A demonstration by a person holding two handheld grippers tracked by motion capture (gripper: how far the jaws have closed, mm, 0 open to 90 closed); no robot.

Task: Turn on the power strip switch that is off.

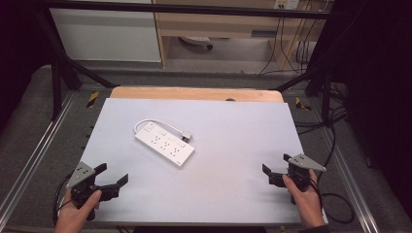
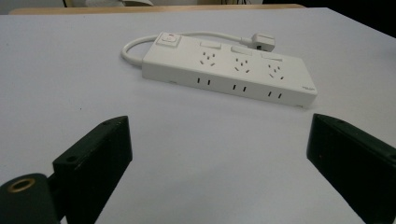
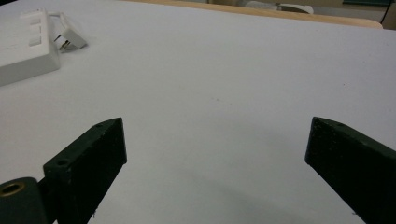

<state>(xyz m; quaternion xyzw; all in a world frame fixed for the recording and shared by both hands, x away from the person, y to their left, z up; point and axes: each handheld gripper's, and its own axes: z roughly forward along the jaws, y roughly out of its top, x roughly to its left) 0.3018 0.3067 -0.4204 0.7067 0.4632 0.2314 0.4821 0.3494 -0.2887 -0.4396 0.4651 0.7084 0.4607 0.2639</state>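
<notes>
A white power strip (image 1: 165, 144) lies flat and askew near the middle of the grey counter (image 1: 233, 165), its short cord (image 1: 141, 124) looped behind it and the plug (image 1: 186, 135) resting just beside its far edge. The left gripper (image 1: 111, 180) and right gripper (image 1: 275, 167) hover at the near corners, both with jaws spread and holding nothing, well apart from the strip. A one-sided pinch on the smooth casing would likely spin or skid it, and the loose cord could snag a jaw and drag the plug

White table (image 1: 243, 145); wooden desk (image 1: 214, 26) behind
</notes>
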